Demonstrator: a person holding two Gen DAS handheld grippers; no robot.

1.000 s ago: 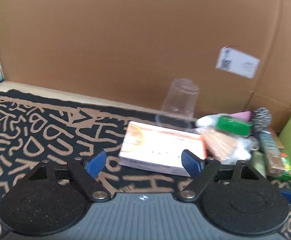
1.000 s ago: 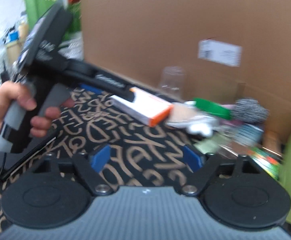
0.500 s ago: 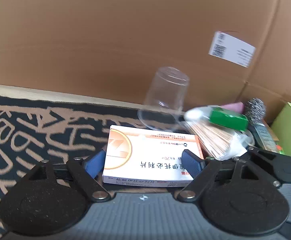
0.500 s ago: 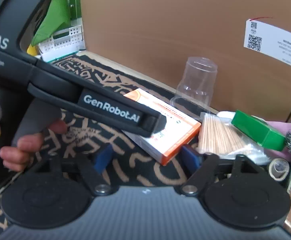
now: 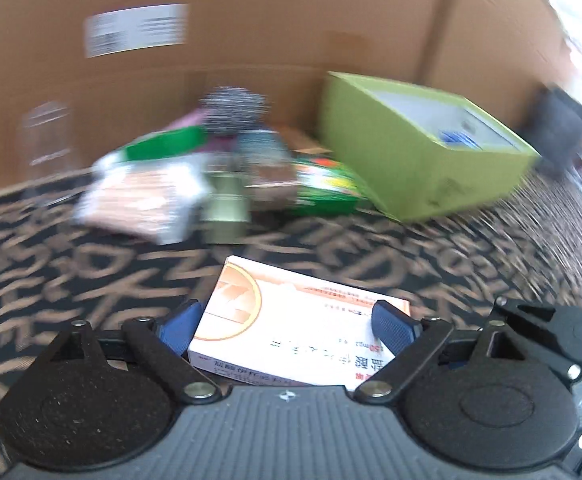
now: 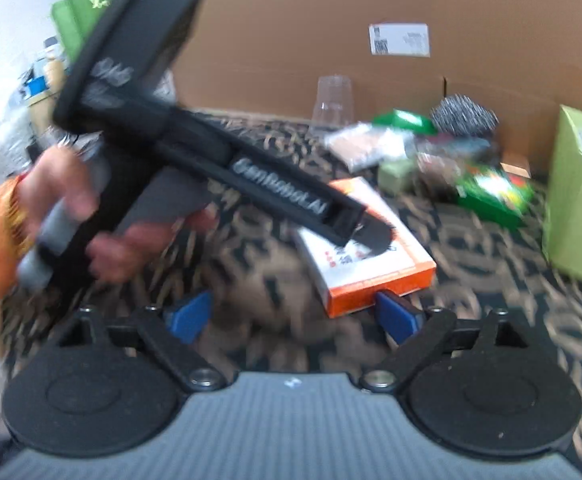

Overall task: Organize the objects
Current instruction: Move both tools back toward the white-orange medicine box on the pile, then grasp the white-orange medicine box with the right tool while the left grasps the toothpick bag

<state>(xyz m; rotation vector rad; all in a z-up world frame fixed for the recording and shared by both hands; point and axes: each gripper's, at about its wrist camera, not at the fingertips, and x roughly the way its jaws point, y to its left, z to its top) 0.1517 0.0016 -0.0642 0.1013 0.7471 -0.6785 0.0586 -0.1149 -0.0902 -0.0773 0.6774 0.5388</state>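
My left gripper (image 5: 287, 320) clamps the medicine box (image 5: 299, 336) | right gripper (image 6: 295, 316) wide, empty | clutter pile (image 5: 211, 176) far-left unsorted; green box (image 5: 423, 152) awaits

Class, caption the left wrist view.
Left gripper clamps a medicine box above the patterned mat.

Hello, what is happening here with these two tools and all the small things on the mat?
A person is tidying loose items. The left gripper is closed on a white and orange medicine box and holds it above the patterned mat. The right gripper is open and holds nothing. An open green box stands ahead to the right. A pile of small items and an upside-down clear cup sit by the cardboard wall.
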